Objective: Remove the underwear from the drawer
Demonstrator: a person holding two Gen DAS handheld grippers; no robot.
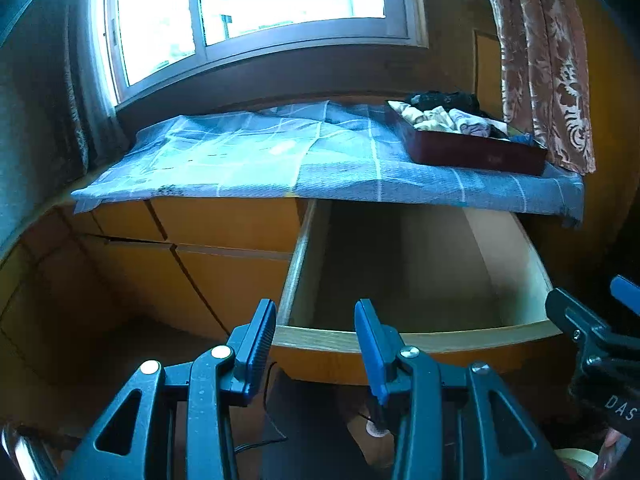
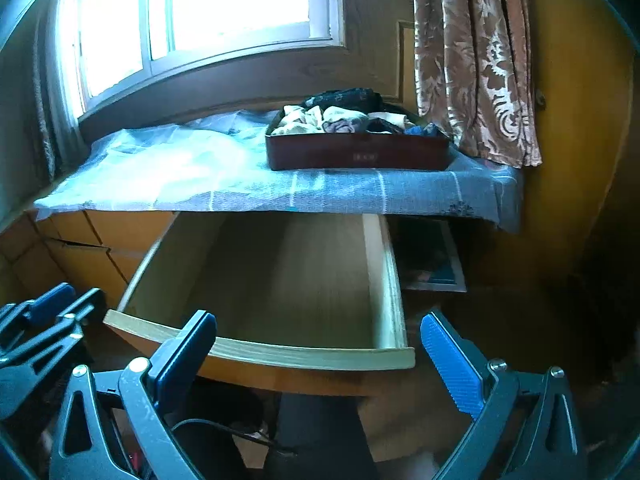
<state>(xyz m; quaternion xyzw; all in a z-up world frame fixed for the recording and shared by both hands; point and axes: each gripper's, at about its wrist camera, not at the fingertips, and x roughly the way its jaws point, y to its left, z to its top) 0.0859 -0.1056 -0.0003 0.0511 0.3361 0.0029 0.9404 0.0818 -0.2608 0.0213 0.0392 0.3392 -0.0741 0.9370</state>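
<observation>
A wooden drawer stands pulled out below the cabinet top, and its pale inside shows bare. On the blue checked cloth sits a dark red tray holding crumpled underwear in cream, black and blue. My left gripper hovers open in front of the drawer's front edge, holding nothing. My right gripper is open wide at the same edge, also with nothing in it. Each gripper shows at the side of the other's view.
A bright window is behind the cabinet. A patterned brown curtain hangs at the right, touching the cloth. Closed drawers lie to the left. A dark open compartment sits right of the drawer. Cables trail below.
</observation>
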